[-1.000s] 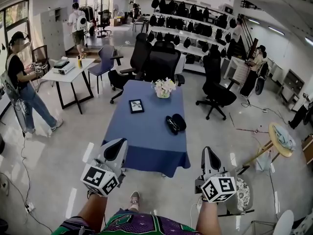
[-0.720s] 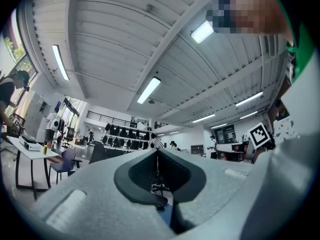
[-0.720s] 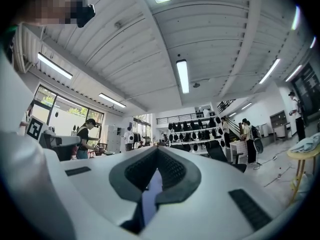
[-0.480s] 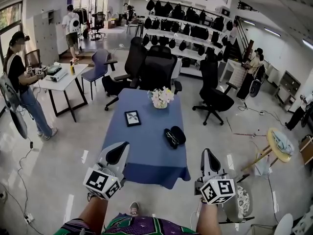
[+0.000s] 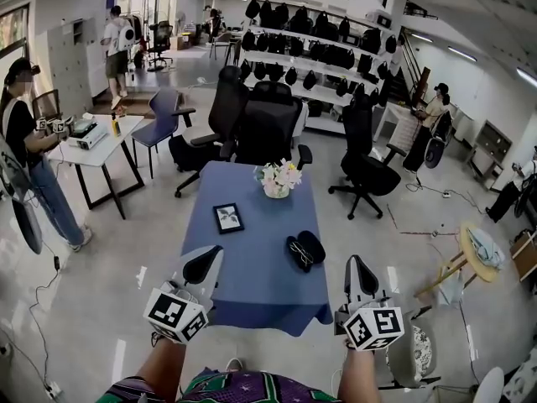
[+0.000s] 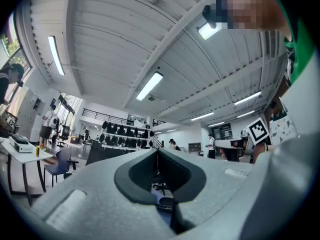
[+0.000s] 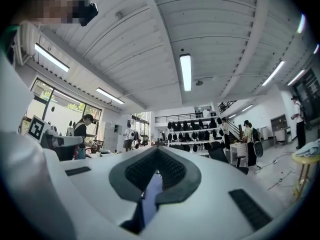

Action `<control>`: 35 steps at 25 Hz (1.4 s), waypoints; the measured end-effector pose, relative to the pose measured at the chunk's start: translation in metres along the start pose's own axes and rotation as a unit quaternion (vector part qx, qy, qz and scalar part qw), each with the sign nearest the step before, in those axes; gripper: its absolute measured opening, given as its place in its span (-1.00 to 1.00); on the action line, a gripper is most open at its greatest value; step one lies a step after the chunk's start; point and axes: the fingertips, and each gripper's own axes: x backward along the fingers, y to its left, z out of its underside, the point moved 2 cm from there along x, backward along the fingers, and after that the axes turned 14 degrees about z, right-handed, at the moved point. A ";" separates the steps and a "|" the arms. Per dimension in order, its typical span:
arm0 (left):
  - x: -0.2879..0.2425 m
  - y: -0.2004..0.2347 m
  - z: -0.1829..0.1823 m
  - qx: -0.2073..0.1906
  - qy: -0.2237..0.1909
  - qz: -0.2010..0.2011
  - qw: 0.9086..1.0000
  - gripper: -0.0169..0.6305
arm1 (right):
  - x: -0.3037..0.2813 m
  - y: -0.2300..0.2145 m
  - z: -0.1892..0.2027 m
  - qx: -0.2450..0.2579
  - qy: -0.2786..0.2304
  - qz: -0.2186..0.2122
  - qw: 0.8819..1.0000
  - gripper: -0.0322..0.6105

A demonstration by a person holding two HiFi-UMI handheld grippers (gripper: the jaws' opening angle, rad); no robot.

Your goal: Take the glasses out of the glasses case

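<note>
An open black glasses case (image 5: 305, 251) lies on the blue-clothed table (image 5: 252, 267), right of the middle, and dark glasses rest in its left half. My left gripper (image 5: 204, 264) hovers before the table's near left edge, jaws shut and empty. My right gripper (image 5: 359, 269) hangs off the near right corner, also shut on nothing. In the left gripper view the shut jaws (image 6: 157, 154) frame a small part of the case (image 6: 165, 203). The right gripper view shows its shut jaws (image 7: 157, 157) over a strip of blue cloth (image 7: 151, 194).
A framed picture (image 5: 228, 217) lies mid-table and a pot of flowers (image 5: 278, 179) stands at the far end. Black office chairs (image 5: 268, 124) crowd behind the table. A person (image 5: 23, 141) stands by a white desk (image 5: 84, 137) at left; a round stand (image 5: 482, 246) is at right.
The table and case have come nearer and lower in the head view as I step toward them. Both grippers keep their place in the view and stay shut.
</note>
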 end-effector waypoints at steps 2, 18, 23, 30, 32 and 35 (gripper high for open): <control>-0.005 0.010 0.005 -0.001 0.007 0.010 1.000 -0.90 | -0.012 0.006 0.003 0.004 -0.001 0.001 1.000 -0.89; -0.031 0.074 0.022 0.019 -0.004 0.026 0.999 -0.90 | -0.069 0.035 0.021 0.015 0.014 0.002 1.000 -0.89; -0.042 0.080 0.028 0.032 -0.008 0.022 0.999 -0.90 | -0.077 0.028 0.025 0.017 0.020 0.000 1.000 -0.89; -0.065 0.092 0.034 0.029 -0.008 0.010 1.000 -0.90 | -0.117 0.020 0.027 0.008 0.012 -0.021 1.000 -0.89; -0.073 0.101 0.031 0.023 -0.009 -0.002 1.000 -0.90 | -0.133 0.015 0.024 0.008 0.005 -0.031 0.999 -0.89; -0.085 0.112 0.024 0.023 -0.022 -0.022 0.999 -0.90 | -0.154 -0.001 0.019 0.006 -0.003 -0.034 0.999 -0.89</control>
